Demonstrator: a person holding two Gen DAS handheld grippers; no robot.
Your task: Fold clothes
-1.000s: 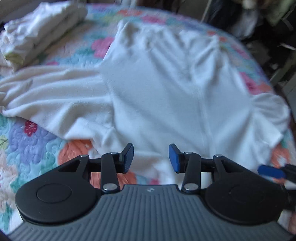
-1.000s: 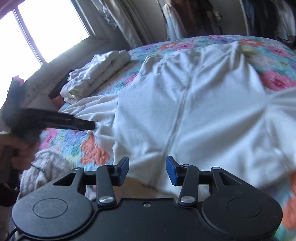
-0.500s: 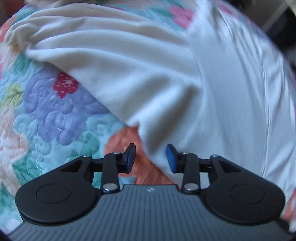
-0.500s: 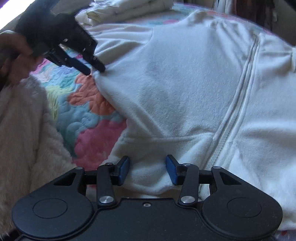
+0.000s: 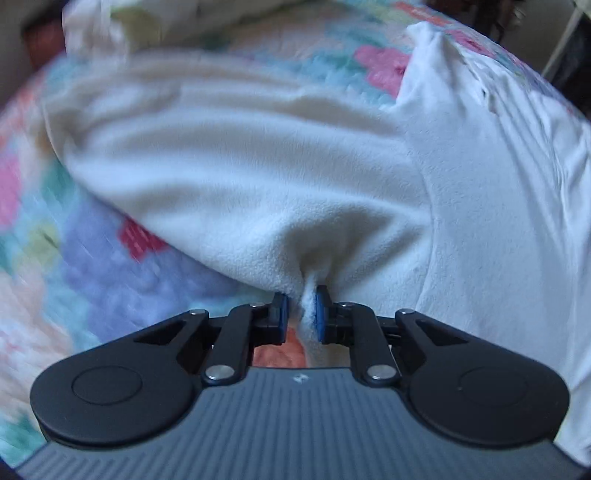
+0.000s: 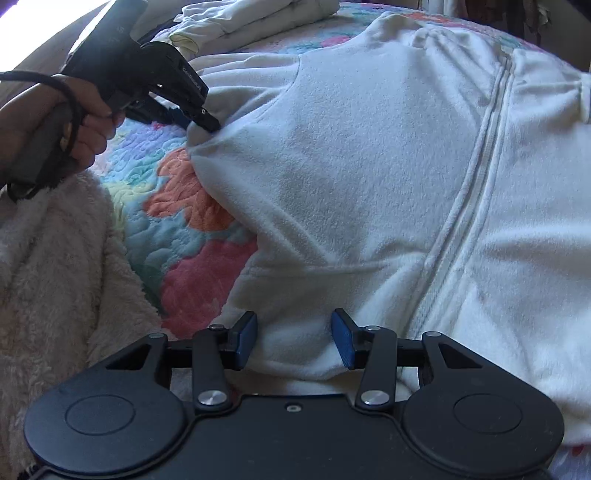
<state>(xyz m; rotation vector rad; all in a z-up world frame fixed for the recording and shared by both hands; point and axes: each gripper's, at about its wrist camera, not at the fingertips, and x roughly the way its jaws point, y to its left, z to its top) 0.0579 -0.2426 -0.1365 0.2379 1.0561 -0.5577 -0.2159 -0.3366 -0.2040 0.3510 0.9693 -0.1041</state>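
Observation:
A white fleece zip jacket [image 6: 369, 166] lies spread front up on a flowered quilt [image 6: 177, 221], its zipper [image 6: 469, 192] running up the middle. My left gripper [image 5: 300, 310] is closing on a bunched fold of the jacket [image 5: 258, 177] where the sleeve meets the body, and the fabric is pinched between the blue pads. The right wrist view shows that left gripper [image 6: 207, 123], held by a hand [image 6: 44, 122], biting the same fold. My right gripper [image 6: 294, 341] stands open over the jacket's bottom hem, with fleece lying between its fingers but not squeezed.
Folded white clothes [image 6: 251, 18] are stacked at the far side of the bed. A fluffy cream blanket [image 6: 55, 277] lies at the near left edge. The quilt [image 5: 110, 280] shows left of the sleeve. Dark furniture stands beyond the bed at the right.
The left gripper came down onto the sleeve junction and narrowed around a fold of fleece. The right gripper dropped to the hem and stayed at the same width.

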